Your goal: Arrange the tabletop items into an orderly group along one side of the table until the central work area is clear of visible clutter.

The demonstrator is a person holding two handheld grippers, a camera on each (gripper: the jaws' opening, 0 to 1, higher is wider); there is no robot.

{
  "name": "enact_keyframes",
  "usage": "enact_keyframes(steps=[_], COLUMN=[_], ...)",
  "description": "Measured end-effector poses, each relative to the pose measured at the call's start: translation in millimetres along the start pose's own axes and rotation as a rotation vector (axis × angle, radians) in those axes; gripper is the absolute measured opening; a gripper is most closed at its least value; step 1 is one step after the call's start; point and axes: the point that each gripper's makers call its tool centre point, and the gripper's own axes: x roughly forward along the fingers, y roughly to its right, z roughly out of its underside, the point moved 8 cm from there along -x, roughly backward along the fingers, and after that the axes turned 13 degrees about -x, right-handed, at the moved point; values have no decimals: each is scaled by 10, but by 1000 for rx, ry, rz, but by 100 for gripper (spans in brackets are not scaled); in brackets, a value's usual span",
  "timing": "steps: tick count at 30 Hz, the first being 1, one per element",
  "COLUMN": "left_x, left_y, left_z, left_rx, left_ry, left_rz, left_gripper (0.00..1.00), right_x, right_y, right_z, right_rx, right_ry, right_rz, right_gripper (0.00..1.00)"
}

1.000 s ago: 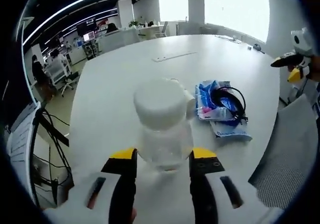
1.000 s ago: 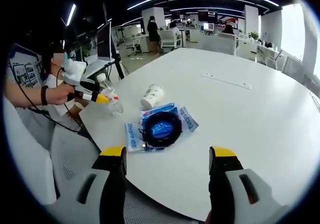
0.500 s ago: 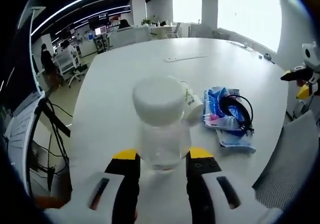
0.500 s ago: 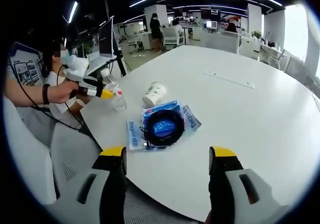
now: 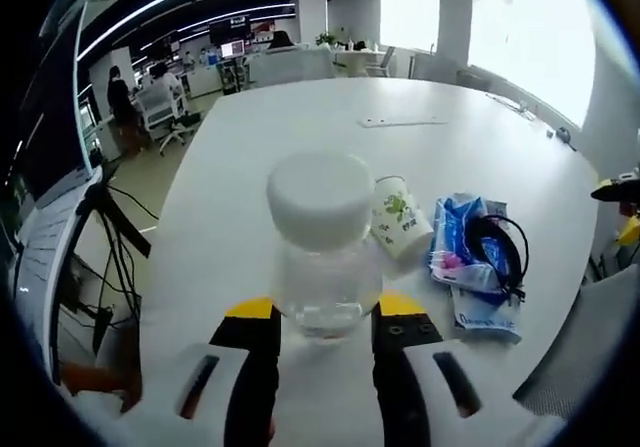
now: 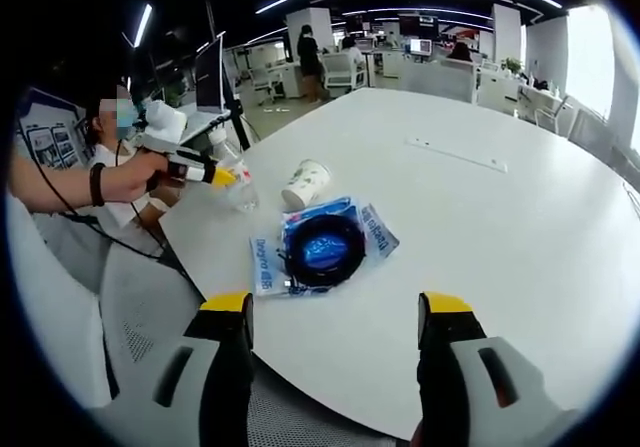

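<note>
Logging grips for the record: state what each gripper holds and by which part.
The left gripper clamps the clear bottle by its lower body, below the white cap. The right gripper is open and holds nothing.

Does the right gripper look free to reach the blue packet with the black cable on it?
Probably yes. The right gripper is open and holds nothing, and the blue packet lies straight ahead on bare table, nothing between. The paper cup lies beyond it.

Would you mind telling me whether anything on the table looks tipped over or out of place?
Yes: the paper cup lies on its side beside the blue packet with a black cable coiled on it. The clear bottle is upright, gripped in the left tool.
</note>
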Motion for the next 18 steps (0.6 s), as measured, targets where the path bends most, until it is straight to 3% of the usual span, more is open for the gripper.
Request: enact_keyframes(steps=[18], left_x=[252], left_y=[26], left_z=[-234], left_rx=[-83], left_ry=[12], left_rz=[-77], left_gripper=[34], right_x=[-11], right_y=[53], right_z=[43], right_rx=[11], right_ry=[-5], right_rz=[5], right_gripper=[66])
